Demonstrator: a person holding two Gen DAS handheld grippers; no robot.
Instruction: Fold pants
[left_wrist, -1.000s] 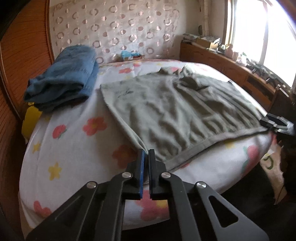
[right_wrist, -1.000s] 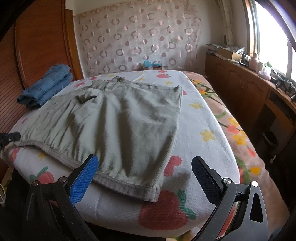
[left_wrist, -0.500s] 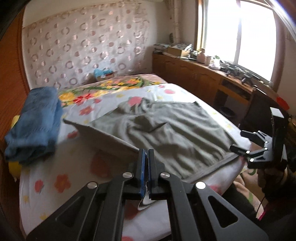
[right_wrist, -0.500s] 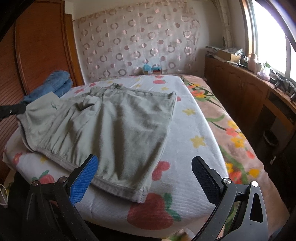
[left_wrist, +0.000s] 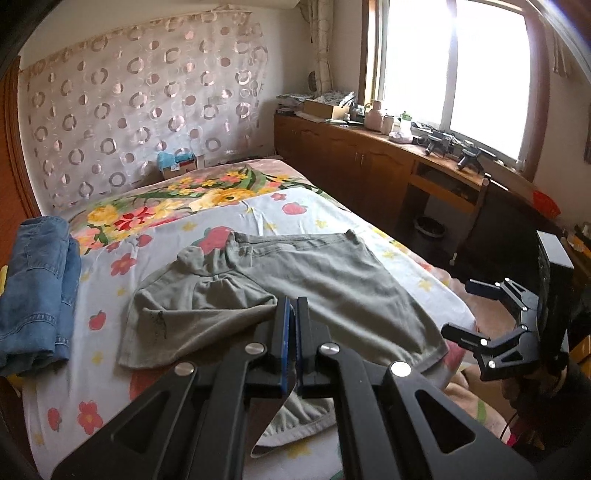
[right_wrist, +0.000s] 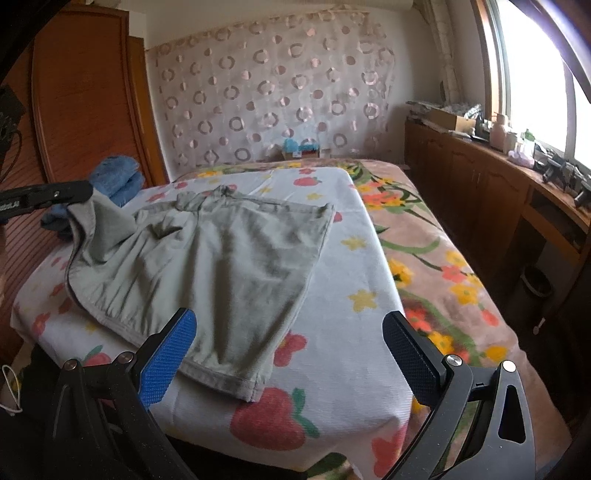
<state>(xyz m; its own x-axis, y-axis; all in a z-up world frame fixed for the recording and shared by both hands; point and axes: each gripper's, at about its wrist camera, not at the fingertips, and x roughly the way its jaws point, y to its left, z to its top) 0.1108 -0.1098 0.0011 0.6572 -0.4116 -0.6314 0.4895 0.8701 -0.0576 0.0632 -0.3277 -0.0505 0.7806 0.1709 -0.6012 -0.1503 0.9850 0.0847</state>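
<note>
Grey-green pants (left_wrist: 332, 280) lie spread on the flowered bed sheet (left_wrist: 103, 369). My left gripper (left_wrist: 291, 306) is shut on the hem corner of one leg. That fabric hangs down between and below its pads. In the right wrist view the same left gripper (right_wrist: 74, 194) holds that corner lifted off the bed at the left, so the leg rises in a fold above the rest of the pants (right_wrist: 229, 254). My right gripper (right_wrist: 288, 325) stands open near the bed's front edge, just short of the other leg's hem, with nothing between its fingers. It also shows open at the right (left_wrist: 476, 310).
Folded blue jeans (left_wrist: 37, 288) lie at the bed's left side, by a wooden panel (right_wrist: 85, 110). A low wooden cabinet (left_wrist: 362, 166) with clutter on top runs under the window on the right. A small box (left_wrist: 177, 166) sits at the bed's far end.
My left gripper has lifted the pant leg's hem corner off the bed and carried it up and across over the pants. The right gripper has stayed open and drawn back slightly.
</note>
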